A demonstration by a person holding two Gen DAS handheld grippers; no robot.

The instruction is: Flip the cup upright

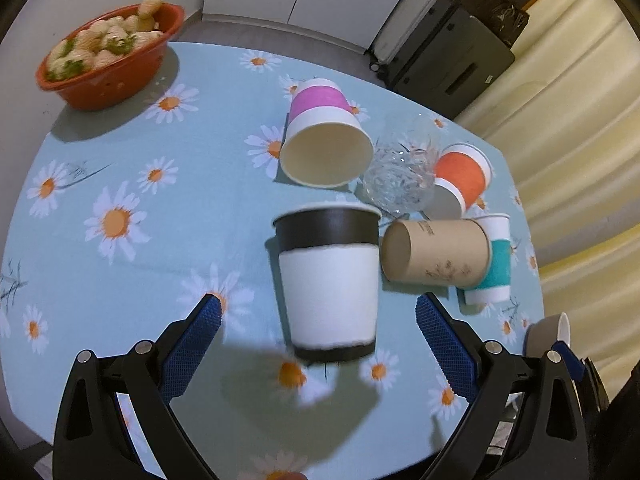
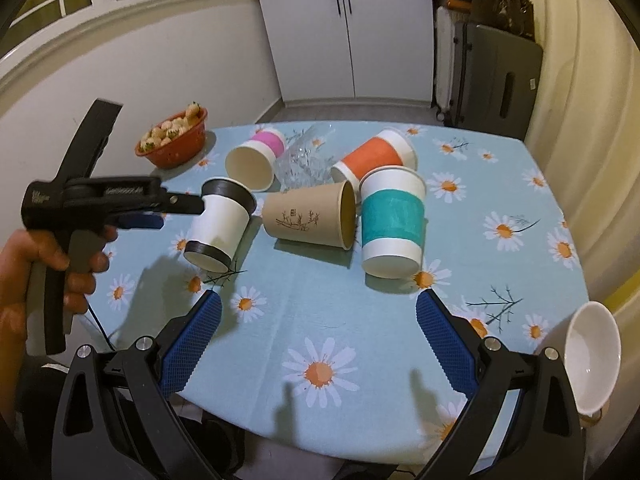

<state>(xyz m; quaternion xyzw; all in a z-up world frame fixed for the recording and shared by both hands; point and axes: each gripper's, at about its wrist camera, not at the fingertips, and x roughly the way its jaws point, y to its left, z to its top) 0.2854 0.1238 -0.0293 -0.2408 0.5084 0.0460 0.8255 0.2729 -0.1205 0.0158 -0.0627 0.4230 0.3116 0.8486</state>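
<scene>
Blue-padded left gripper stands spread, empty, just short of the black-and-white cup, which stands tilted, nearly upright, beside the brown cup. Right gripper spread, idle. Flip seems almost finished.

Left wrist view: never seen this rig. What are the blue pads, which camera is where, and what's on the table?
There is no robot here. A person holds a pistol-grip tool in each hand, and each tool has a fisheye camera looking along its two blue-padded fingers. The left wrist view comes from the left hand-held gripper, the other from the right hand-held gripper. The right view also shows the left tool from the side, in the person's hand.

On the daisy tablecloth are a pink cup, orange cup, brown cup, teal cup, clear glass, red basket and white bowl.

Both grippers are open. The black-and-white cup sits tilted between the left one's fingers, unclamped.
</scene>
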